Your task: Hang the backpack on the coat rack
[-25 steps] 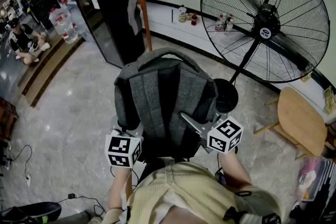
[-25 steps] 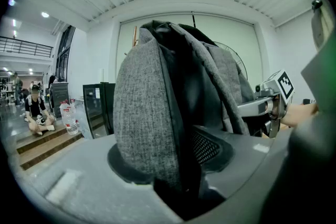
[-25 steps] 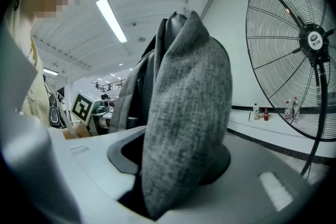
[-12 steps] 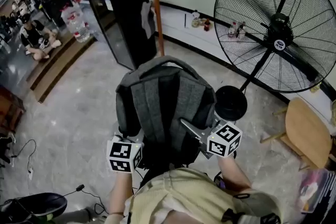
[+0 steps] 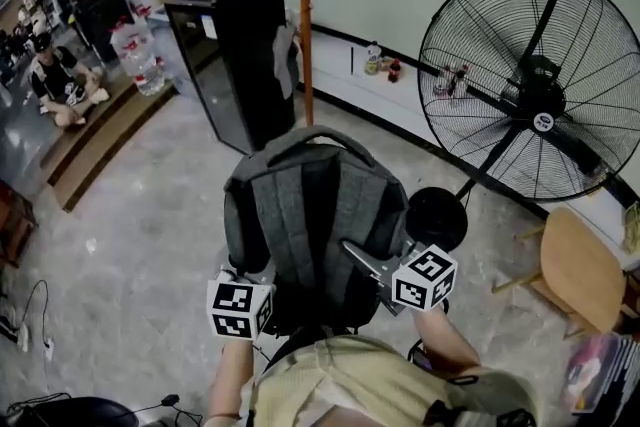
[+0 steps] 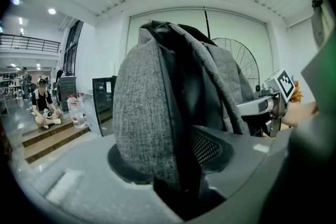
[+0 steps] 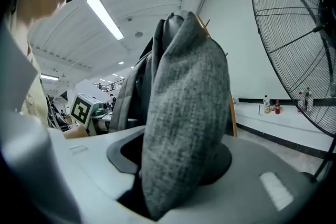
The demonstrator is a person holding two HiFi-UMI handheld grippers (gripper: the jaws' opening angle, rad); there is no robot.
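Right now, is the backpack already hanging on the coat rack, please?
No, the grey backpack is held before the person, clear of the wooden coat rack standing by the wall.

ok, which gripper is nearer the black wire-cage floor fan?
Right. The right gripper, gripping the grey fabric backpack, sits just below the round base of the black floor fan in the head view. The left gripper grips the backpack's opposite side, bag between it and the fan.

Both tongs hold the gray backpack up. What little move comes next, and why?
Probably carry the backpack forward toward the wooden coat rack. The left tongs and right tongs each clamp one side, holding it upright, but its top handle is far from the rack's pegs, so it can't hook on yet.
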